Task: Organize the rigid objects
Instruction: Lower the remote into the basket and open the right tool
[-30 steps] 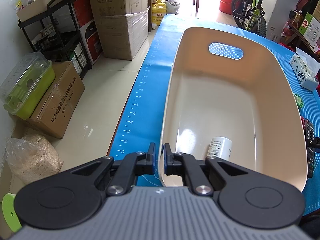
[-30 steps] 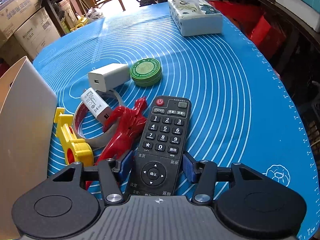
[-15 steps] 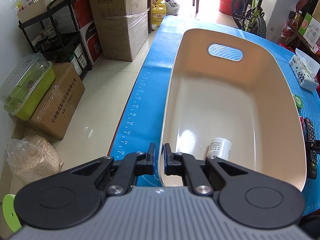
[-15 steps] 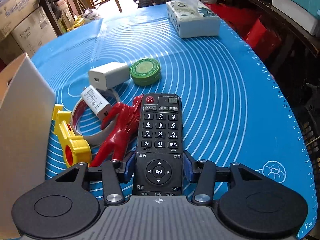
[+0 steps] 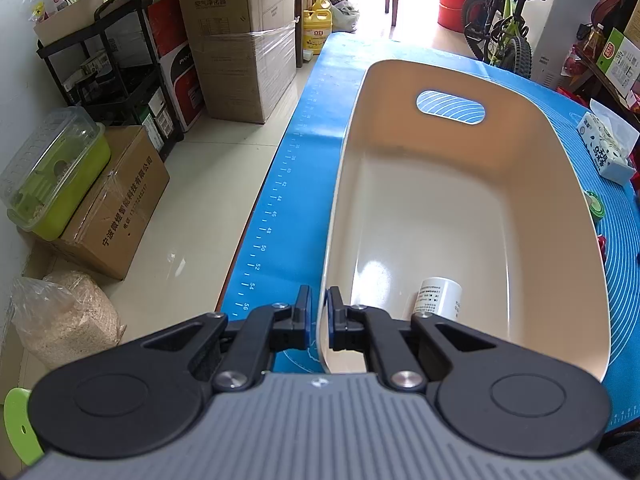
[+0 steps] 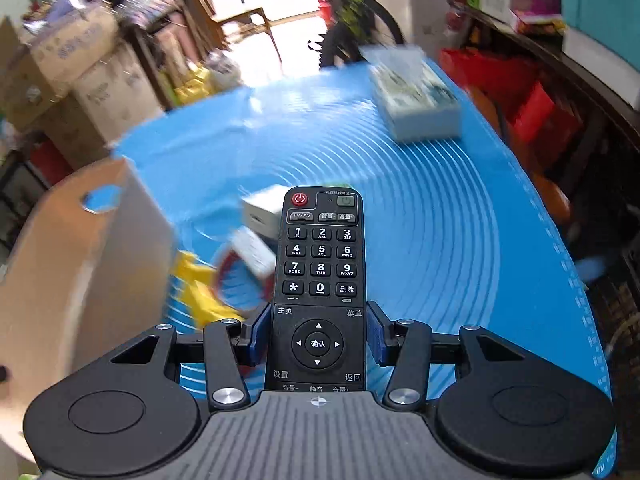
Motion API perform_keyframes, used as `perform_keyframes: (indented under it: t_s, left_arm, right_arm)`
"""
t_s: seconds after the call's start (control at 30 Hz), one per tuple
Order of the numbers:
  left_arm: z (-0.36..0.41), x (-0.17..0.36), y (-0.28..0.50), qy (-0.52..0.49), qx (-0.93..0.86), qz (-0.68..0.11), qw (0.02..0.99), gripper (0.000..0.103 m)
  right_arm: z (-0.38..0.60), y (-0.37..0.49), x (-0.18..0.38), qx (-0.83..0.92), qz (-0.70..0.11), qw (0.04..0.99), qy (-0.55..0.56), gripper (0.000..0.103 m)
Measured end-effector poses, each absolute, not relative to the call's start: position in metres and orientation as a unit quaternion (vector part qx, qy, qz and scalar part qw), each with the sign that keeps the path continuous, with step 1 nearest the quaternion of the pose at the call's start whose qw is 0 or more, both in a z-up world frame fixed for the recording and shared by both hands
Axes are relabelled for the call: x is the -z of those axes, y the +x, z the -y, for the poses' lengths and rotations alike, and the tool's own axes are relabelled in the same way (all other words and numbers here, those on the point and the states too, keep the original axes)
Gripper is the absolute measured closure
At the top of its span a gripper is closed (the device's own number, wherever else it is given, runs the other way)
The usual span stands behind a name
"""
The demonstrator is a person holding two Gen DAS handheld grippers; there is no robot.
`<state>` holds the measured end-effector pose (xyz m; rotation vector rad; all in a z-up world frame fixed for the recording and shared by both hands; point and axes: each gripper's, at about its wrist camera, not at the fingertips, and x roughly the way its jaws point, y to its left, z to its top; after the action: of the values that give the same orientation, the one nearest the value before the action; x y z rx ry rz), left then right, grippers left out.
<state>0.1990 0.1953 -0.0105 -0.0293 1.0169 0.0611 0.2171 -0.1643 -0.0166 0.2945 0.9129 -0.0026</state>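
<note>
left wrist view
left tongs [image 5: 318, 317]: clamped on the near-left rim of the beige bin [image 5: 568, 184], one finger inside the wall, one outside
bin contents: one white cylinder [image 5: 438, 297] lying on the floor at the near end, rest of the floor bare
bin seat: on the blue mat [image 5: 288, 184] covering the table, close to its left edge

right wrist view
right tongs [image 6: 319, 334]: closed on the black remote [image 6: 320, 280], pads on both long sides at the lower half, keypad end sticking out forward
remote position: looks clear of the mat (background blurred, so height is a judgement)
leftovers: white charger [image 6: 262, 210], yellow toy [image 6: 200, 292], tissue box [image 6: 416, 100], all on the mat
bin wall: at left, just beside the yellow toy

advice: lift above the rim before crossing left, lower onto bare floor beyond the cylinder, release low (not from height); keep the left clamp on so the bin doesn't slide.
</note>
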Motion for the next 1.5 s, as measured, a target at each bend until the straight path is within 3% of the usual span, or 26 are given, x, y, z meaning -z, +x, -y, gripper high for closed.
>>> perform_keyframes:
  t_s: [0.33, 0.83, 1.3, 1.5]
  left_arm:
    - [-0.194, 0.011, 0.198, -0.006, -0.028, -0.49, 0.871, 0.094]
    - [-0.192, 0.011, 0.199, -0.001, -0.028, -0.496, 0.868, 0.094]
    - [-0.192, 0.012, 0.201, 0.001, -0.026, -0.502, 0.865, 0.095]
    - [-0.191, 0.013, 0.201, -0.001, -0.028, -0.502, 0.865, 0.095]
  right_arm:
    - [0.073, 0.241, -0.041, -0.13, -0.39, 0.906, 0.101, 0.049]
    - [-0.058, 0.257, 0.002, -0.234, -0.458, 0.857, 0.023, 0.049]
    - [-0.077, 0.261, 0.045, -0.212, -0.55, 0.807, -0.042, 0.049]
    - [-0.062, 0.255, 0.032, -0.227, -0.541, 0.81, 0.006, 0.039]
